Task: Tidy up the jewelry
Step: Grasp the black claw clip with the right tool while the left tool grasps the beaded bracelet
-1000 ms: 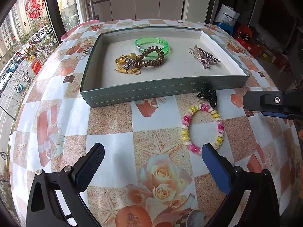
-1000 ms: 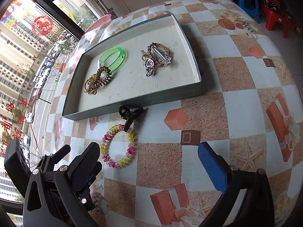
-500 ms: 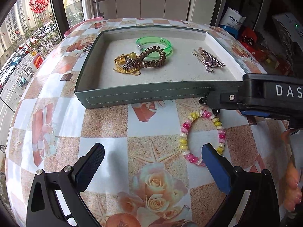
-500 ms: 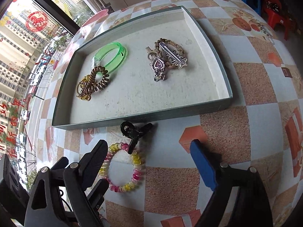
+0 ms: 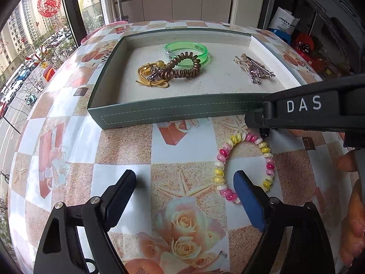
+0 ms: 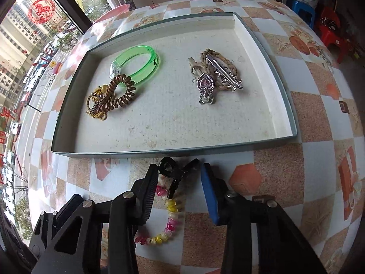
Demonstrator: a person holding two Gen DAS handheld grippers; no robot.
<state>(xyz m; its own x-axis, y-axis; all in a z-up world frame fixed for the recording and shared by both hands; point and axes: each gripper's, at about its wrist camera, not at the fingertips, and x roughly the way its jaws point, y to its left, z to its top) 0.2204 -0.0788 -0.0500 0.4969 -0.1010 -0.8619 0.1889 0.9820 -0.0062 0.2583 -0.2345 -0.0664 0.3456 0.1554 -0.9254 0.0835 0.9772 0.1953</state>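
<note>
A grey-green tray (image 5: pixel 173 111) (image 6: pixel 173 153) holds a green bangle (image 5: pixel 187 50) (image 6: pixel 136 66), a brown coil tie (image 5: pixel 182 68) (image 6: pixel 119 93), a gold piece (image 5: pixel 148 75) and silver clips (image 5: pixel 253 68) (image 6: pixel 212 75). A black claw clip (image 6: pixel 175 174) lies on the table just before the tray, touching a pink-yellow coil bracelet (image 5: pixel 244 164) (image 6: pixel 168 214). My right gripper (image 6: pixel 180 178) is open, its fingers either side of the black clip; it crosses the left wrist view (image 5: pixel 296 111) and hides the clip there. My left gripper (image 5: pixel 184 182) is open and empty, left of the bracelet.
The table has a patterned checked cloth (image 5: pixel 127 146) and a round edge. A window is at the left. Red and blue stools (image 6: pixel 328 29) stand beyond the table at the right. A pink plate (image 6: pixel 114 11) lies behind the tray.
My right gripper has moved forward and down over the black clip, its fingers narrowing around it. My left gripper has drawn a little closer to the tray.
</note>
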